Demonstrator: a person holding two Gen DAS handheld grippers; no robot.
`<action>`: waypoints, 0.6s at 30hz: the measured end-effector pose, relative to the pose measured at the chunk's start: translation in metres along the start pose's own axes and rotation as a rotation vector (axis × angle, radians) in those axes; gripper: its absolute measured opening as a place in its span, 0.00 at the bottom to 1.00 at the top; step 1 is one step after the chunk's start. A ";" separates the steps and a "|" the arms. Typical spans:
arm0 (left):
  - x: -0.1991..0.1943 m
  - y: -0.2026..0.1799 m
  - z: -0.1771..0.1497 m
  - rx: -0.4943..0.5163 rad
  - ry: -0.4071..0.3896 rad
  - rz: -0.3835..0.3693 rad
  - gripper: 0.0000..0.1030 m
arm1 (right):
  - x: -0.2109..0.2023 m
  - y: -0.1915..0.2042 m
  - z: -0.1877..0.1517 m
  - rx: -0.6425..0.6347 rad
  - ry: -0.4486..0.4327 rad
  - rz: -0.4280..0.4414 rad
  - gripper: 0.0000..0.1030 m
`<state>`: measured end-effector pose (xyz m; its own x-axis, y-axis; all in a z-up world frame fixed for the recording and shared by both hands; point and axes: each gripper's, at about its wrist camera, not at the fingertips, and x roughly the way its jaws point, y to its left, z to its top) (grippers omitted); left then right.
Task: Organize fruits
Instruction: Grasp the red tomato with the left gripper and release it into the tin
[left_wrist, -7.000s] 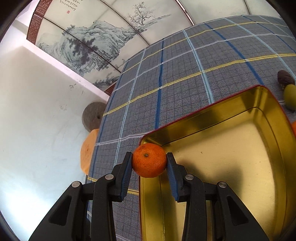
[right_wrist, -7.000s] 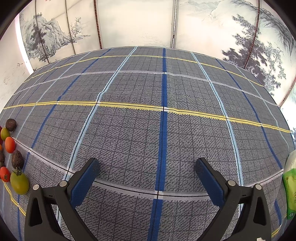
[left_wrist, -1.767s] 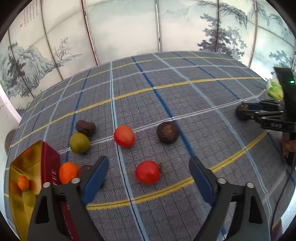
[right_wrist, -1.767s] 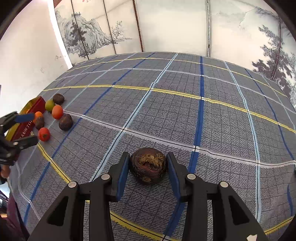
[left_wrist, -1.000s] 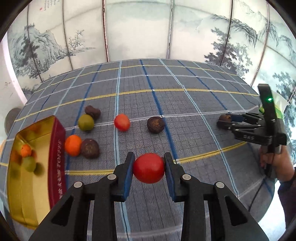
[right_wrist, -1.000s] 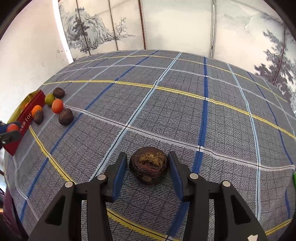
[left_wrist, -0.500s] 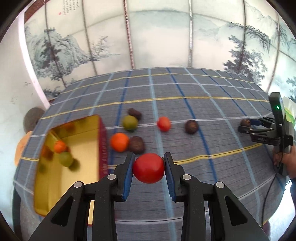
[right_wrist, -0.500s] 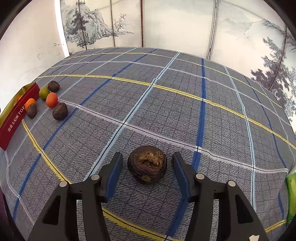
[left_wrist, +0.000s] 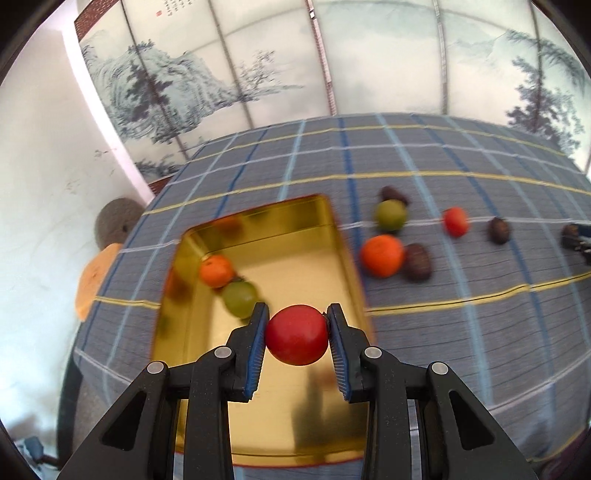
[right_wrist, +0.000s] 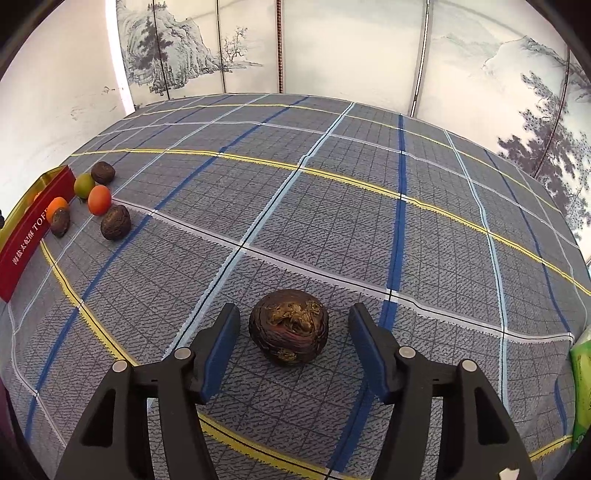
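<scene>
My left gripper (left_wrist: 297, 334) is shut on a red tomato (left_wrist: 296, 335) and holds it above the gold tin (left_wrist: 328, 218), which has red outer walls. The tin holds an orange mandarin (left_wrist: 217, 271) and a green fruit (left_wrist: 240, 299). On the cloth right of the tin lie a mandarin (left_wrist: 381, 255), a green fruit (left_wrist: 390, 215), a red tomato (left_wrist: 455, 221) and dark brown fruits (left_wrist: 417, 262). My right gripper (right_wrist: 293, 332) is open around a dark brown fruit (right_wrist: 289, 326) that rests on the cloth; its pads stand apart from it.
The table has a grey plaid cloth (right_wrist: 332, 206). The tin's red side (right_wrist: 31, 236) and the fruit cluster (right_wrist: 99, 199) sit at the far left of the right wrist view. A green packet (right_wrist: 581, 384) lies at the right edge. Painted screens stand behind.
My left gripper has carried the red tomato leftward, from over the cloth to over the tin. My right gripper has opened and let go of the dark brown fruit, which stays on the cloth.
</scene>
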<state>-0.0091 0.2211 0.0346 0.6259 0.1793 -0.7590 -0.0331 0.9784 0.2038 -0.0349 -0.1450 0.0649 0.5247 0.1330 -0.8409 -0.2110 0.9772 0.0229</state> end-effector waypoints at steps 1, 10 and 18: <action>0.005 0.004 -0.002 0.000 0.008 0.011 0.32 | 0.000 0.000 0.000 0.000 0.000 0.000 0.57; 0.056 0.040 -0.007 0.003 0.117 0.081 0.32 | 0.000 -0.001 -0.001 0.003 0.000 -0.004 0.59; 0.079 0.056 -0.003 0.011 0.163 0.099 0.33 | 0.001 -0.003 -0.001 0.004 0.001 -0.007 0.61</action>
<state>0.0358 0.2901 -0.0157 0.4853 0.2900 -0.8249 -0.0790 0.9541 0.2889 -0.0349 -0.1476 0.0638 0.5254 0.1265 -0.8414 -0.2044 0.9787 0.0195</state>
